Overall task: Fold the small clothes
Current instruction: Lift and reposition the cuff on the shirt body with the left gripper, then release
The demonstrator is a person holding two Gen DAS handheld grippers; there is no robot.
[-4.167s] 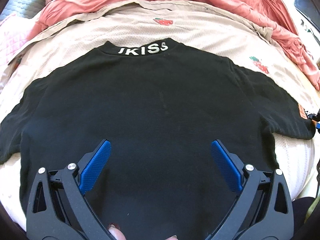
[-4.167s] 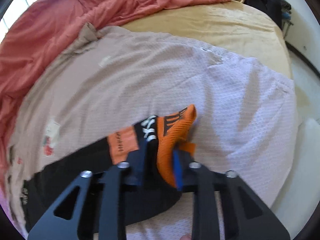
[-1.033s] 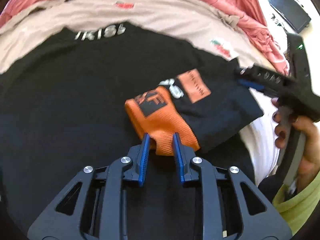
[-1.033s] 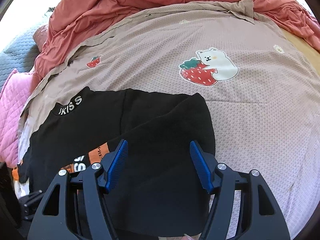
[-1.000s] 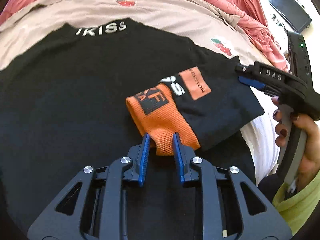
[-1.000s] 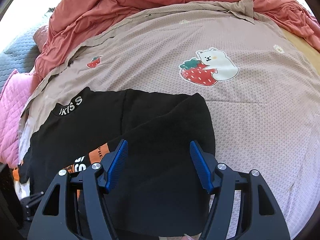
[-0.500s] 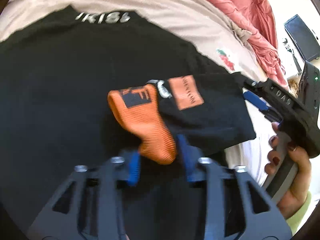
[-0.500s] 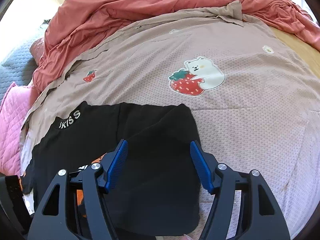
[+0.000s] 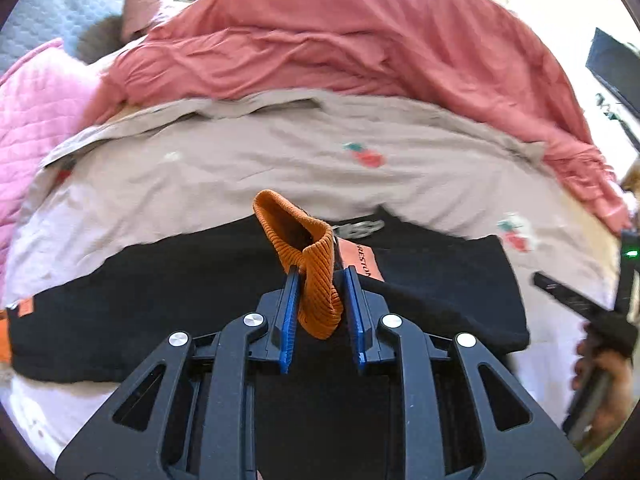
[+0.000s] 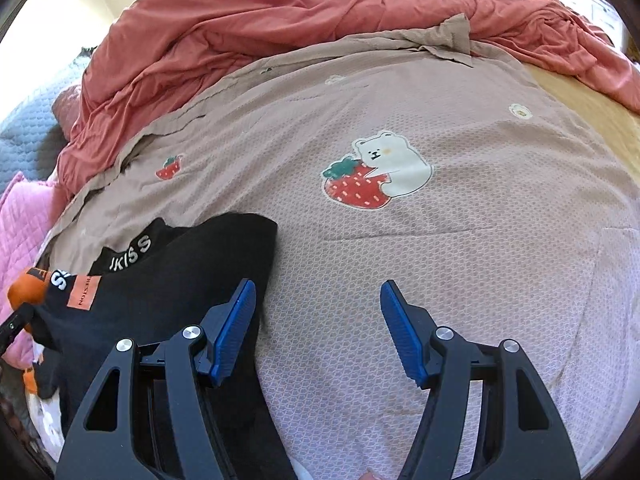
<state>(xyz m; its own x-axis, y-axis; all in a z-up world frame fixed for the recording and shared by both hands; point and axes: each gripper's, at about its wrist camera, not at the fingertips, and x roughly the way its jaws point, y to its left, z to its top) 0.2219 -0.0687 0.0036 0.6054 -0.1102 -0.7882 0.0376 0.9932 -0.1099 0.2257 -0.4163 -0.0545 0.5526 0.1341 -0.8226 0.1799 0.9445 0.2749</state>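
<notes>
A small black sweater [image 9: 168, 300] with a white-lettered collar lies on the beige bed cover [image 9: 280, 160]. Its right sleeve is folded across the body. My left gripper [image 9: 320, 280] is shut on that sleeve's orange ribbed cuff [image 9: 316, 276] and holds it lifted above the body. An orange label [image 9: 362, 264] shows just behind it. In the right wrist view the sweater [image 10: 180, 280] lies at the lower left, with collar lettering [image 10: 130, 254]. My right gripper [image 10: 316, 316] is open and empty over the cover, just right of the sweater's edge.
A rumpled red duvet [image 9: 340, 40] lies along the far side of the bed. A pink quilted blanket [image 9: 32, 92] sits at the far left. The cover carries a bear-and-strawberry print [image 10: 376, 176]. The right gripper's body and hand [image 9: 596, 344] show at the left view's right edge.
My left gripper has lifted the orange cuff and tilted up, so more bed and duvet show. My right gripper has shifted right, off the sweater and over bare cover.
</notes>
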